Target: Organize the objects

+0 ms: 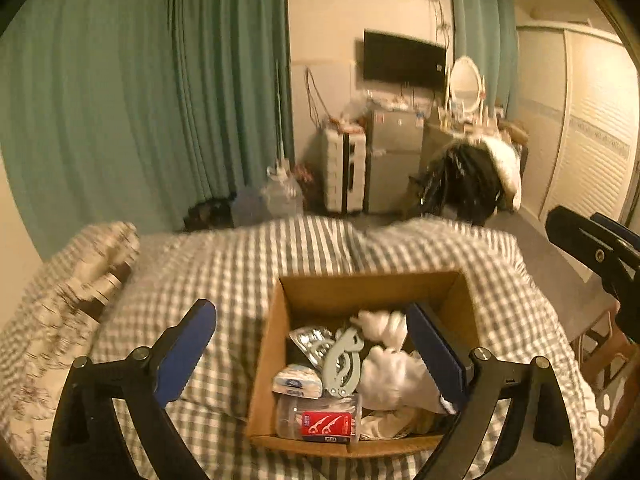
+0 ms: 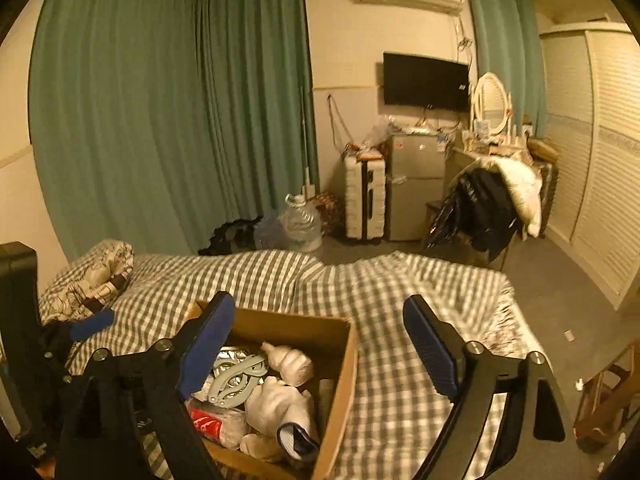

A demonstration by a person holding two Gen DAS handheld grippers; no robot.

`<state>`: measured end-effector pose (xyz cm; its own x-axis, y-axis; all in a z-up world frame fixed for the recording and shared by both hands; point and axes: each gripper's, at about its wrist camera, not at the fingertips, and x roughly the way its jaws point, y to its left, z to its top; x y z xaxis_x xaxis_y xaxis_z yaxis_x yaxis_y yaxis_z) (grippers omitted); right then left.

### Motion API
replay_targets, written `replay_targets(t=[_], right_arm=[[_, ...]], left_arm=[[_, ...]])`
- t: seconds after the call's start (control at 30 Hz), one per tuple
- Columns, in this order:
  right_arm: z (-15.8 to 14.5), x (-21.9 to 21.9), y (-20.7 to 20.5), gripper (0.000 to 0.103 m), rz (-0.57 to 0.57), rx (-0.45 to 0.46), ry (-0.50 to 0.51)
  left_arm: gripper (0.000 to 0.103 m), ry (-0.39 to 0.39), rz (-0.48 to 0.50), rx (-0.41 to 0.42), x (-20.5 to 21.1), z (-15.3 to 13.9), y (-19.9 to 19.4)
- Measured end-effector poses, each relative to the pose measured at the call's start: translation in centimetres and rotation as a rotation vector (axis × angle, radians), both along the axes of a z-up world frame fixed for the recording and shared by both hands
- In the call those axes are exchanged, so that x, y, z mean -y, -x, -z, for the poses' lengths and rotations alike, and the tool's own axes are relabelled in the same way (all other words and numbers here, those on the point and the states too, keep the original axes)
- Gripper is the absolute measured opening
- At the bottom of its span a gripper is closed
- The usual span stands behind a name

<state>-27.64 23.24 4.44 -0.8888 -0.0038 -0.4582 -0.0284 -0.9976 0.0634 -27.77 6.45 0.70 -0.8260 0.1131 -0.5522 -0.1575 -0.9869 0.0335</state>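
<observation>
The left gripper [image 1: 312,344] is spread wide and holds nothing. A cardboard box [image 1: 360,286] sits on the checked bedcover [image 1: 224,272] just ahead of it, mostly between the two fingers, with the right finger reaching over the box's right side and the left finger out over the bedcover.

Inside the box, white gloves [image 1: 394,368] lie by the right finger. A pale plastic clip [image 1: 344,360] lies in the middle, a foil pack [image 1: 314,342] beside it, a small white packet [image 1: 298,384] toward the left wall, and a clear tub with a red label [image 1: 320,420] against the near wall.

The right gripper [image 2: 320,344] is also spread wide and empty. Its left finger hangs over the box [image 2: 340,384], while its right finger is over the bedcover [image 2: 400,280] to the right of it. A patterned pillow [image 2: 92,276] lies far to the left.
</observation>
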Motion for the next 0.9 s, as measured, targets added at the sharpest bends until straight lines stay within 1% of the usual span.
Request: replay_targets(t=[0.07,0.17,0.27,0.3,0.43,0.5,0.57,0.67,0.8,0.9], right_arm=[[-1.9,-0.2,-1.7,0.091,0.010,-0.026,-0.012],[-5.0,-0.2,-4.7,0.094,0.030,-0.080,-0.037],[-7.7,-0.2,-7.7,0.100,0.054,-0.132,-0.056],[-8.6,-0.1,-8.7,0.103,0.058,-0.151,-0.060],[-10.3,0.7,-12.3,0.103,0.062,-0.200,-0.105],[-10.2,1.0,-14.0,0.103,0.058,-0.200,-0.123],[-9.4,1.1,-15.3,0.103,0.045,-0.191,-0.127],[-7.7,1.1,-16.8,0.103,0.048,-0.178,-0.100],[-5.0,0.9,-17.8,0.103,0.066,-0.179,-0.072],[-1.7,1.5,-18.3,0.103,0.063,-0.187,-0.085]], left_arm=[[0.103,-0.005,-0.004,-0.038,0.4,-2.2,-1.8],[0.103,-0.013,-0.008,-0.091,1.0,-5.0,-4.4],[0.103,-0.027,-0.013,-0.139,1.7,-7.3,-6.8],[0.103,-0.032,-0.013,-0.151,2.0,-7.8,-7.5],[0.103,-0.056,-0.018,-0.214,3.0,-9.4,-11.1],[0.103,-0.071,-0.028,-0.246,3.6,-9.6,-13.0],[0.103,-0.082,-0.040,-0.268,4.0,-9.4,-14.4],[0.103,-0.090,-0.049,-0.292,4.4,-8.5,-15.9],[0.103,-0.088,-0.085,-0.316,4.6,-6.2,-17.4],[0.103,-0.085,-0.113,-0.280,4.7,-3.3,-17.5]])
